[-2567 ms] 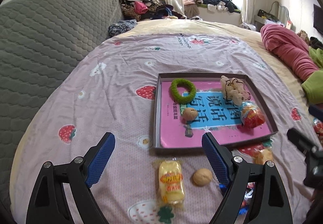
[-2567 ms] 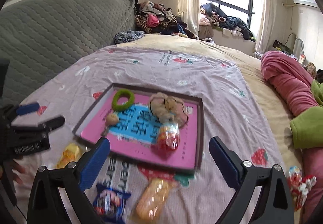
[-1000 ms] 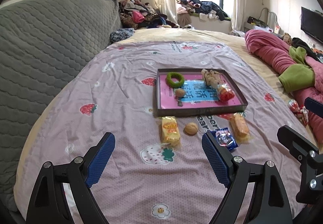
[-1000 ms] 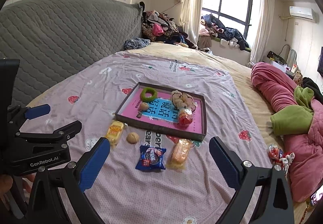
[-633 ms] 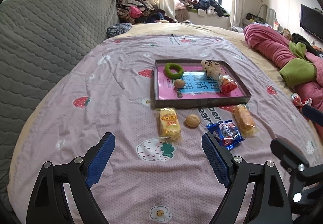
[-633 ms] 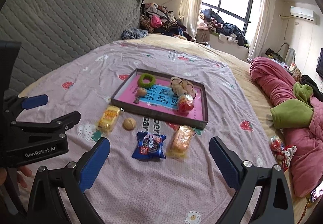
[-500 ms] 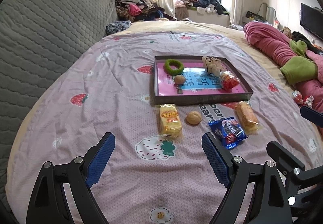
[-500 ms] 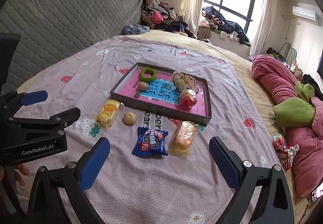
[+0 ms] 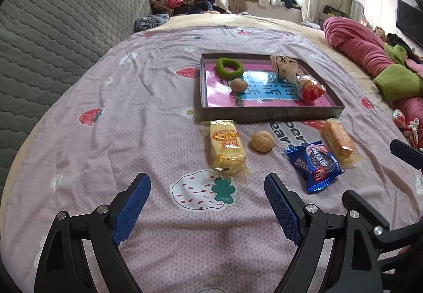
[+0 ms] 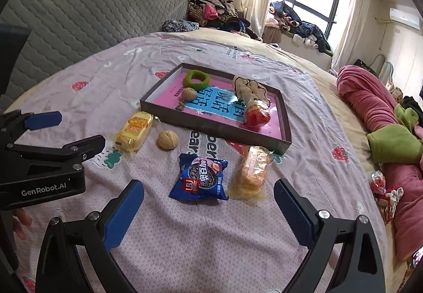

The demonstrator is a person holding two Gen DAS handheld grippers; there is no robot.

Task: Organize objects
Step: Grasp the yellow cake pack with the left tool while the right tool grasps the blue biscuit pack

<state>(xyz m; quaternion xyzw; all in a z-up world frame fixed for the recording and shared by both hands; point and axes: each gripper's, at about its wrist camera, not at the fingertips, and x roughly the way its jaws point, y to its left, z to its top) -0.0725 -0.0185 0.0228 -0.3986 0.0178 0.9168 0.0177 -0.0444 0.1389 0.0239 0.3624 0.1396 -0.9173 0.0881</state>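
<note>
Left wrist: tray (image 9: 267, 114) holds four items; four snacks outside. Left gripper (image 9: 207, 188), right gripper (image 10: 208, 195) both apart, empty.

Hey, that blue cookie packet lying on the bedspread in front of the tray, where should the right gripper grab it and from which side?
Probably from above, across the narrow middle of the blue cookie packet. It lies flat and puffed, its crimped ends thin against the bedspread. The right gripper is open and empty. Mind the orange wafer pack close on its right.
</note>
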